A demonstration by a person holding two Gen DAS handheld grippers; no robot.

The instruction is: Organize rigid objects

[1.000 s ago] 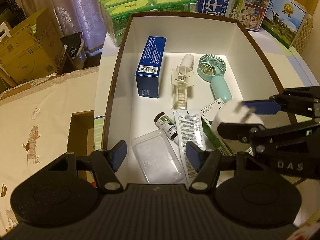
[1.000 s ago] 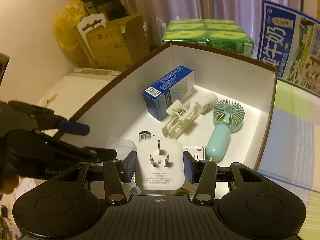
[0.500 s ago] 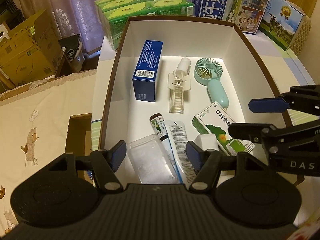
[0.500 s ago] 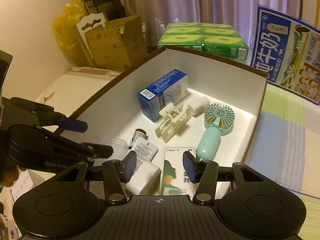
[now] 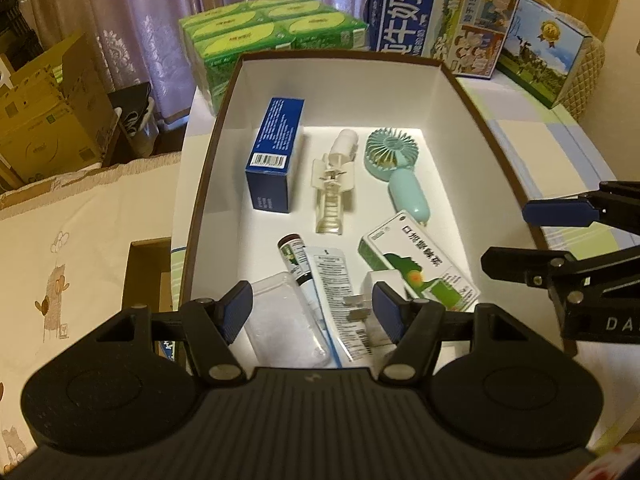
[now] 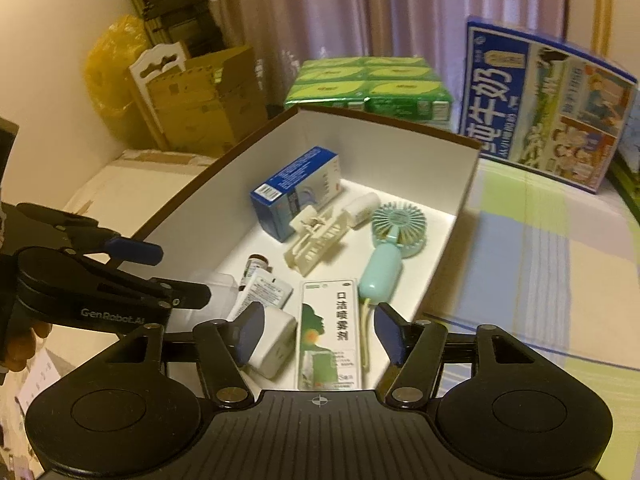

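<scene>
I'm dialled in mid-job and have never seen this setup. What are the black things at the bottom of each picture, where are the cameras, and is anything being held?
There is no robot arm here. A person holds a two-finger hand tool in each hand, and each tool carries a wide-angle camera that looks along its fingers. The black shape at the bottom of each view is the tool that carries that camera.

The left view shows the left gripper below and the right gripper reaching in from the side. The right view shows the same pair the other way round.

Both look into a white box holding a blue carton, a mint hand fan, a cream plastic clip, a green and white carton, a small bottle, a sachet, a clear case and a white plug adapter.

Nothing is held. The right fingers have just been opening, with nothing between them, and the adapter lies in the box.
</scene>
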